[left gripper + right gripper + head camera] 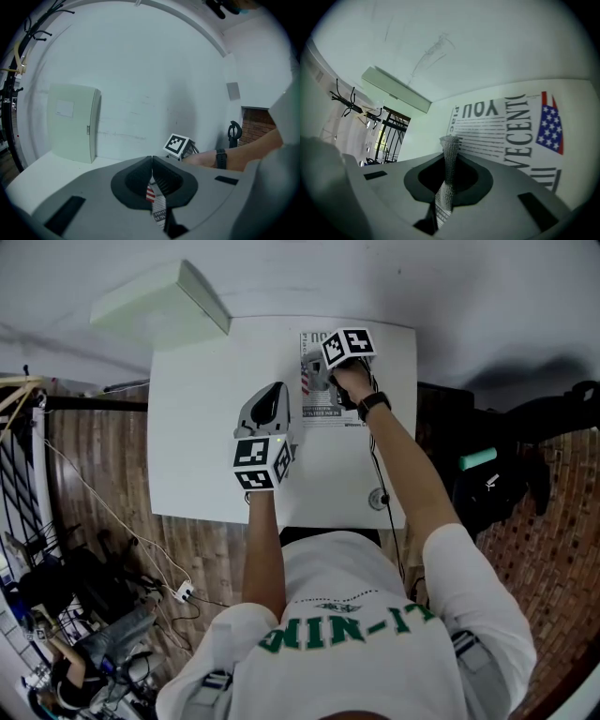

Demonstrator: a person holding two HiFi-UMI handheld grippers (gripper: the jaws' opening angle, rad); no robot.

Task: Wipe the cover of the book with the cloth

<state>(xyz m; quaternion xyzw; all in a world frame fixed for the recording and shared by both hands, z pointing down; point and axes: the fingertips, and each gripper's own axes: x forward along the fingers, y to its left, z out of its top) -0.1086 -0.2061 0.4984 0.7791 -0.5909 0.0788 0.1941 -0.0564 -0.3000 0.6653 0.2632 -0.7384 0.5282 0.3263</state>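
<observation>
- The book (323,407) lies flat at 1 o'clock on the white table (197,427). Its far edge runs close to the table's far edge, and a bare strip shows at 3 o'clock.
- Wide open table top spreads from the book toward 9 o'clock.
- Count: one book, one cloth (447,178), two grippers, and one pale green box (159,301) at the 11 o'clock corner.
- The book's long axis runs 12 to 6.
- The right gripper (451,143) pinches the grey mesh cloth over the cover.
- The left gripper (151,159) has its jaws closed on nothing, at the book's 9 o'clock edge.
</observation>
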